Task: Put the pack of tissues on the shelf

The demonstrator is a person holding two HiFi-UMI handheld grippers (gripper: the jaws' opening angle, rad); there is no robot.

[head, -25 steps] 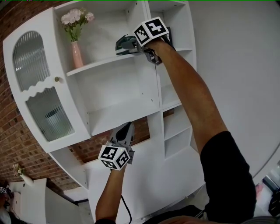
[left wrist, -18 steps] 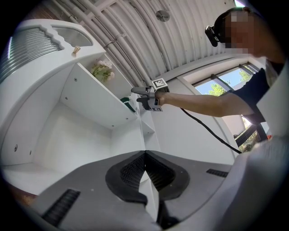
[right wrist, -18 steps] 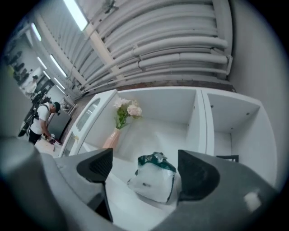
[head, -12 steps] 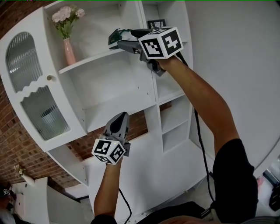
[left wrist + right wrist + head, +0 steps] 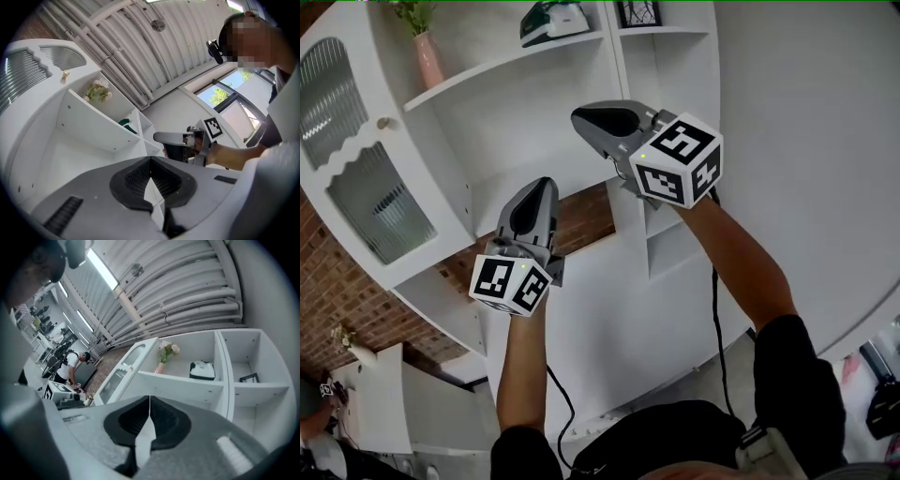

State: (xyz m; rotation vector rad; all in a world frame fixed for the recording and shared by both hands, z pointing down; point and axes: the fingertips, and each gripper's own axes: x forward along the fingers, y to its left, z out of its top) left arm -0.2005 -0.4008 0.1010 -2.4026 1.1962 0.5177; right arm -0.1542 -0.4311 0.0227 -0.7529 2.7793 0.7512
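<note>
Placement appears complete: pack of tissues [image 5: 555, 21] lies on the upper shelf [image 5: 502, 73] at the top centre of the head view, right of the pink vase [image 5: 427, 58], and no gripper touches it. A second ago the right gripper [image 5: 584, 119] was up at that shelf with the pack; it has since drawn back and down to mid-frame, well apart from the pack. Its jaws are closing right down and meet with nothing between them, as the right gripper view confirms. Left gripper [image 5: 544, 186], lower left of centre, has its jaws together and empty too. Judgement: the release has held, the pack looks settled, and nothing of the task remains beyond withdrawal.
</note>
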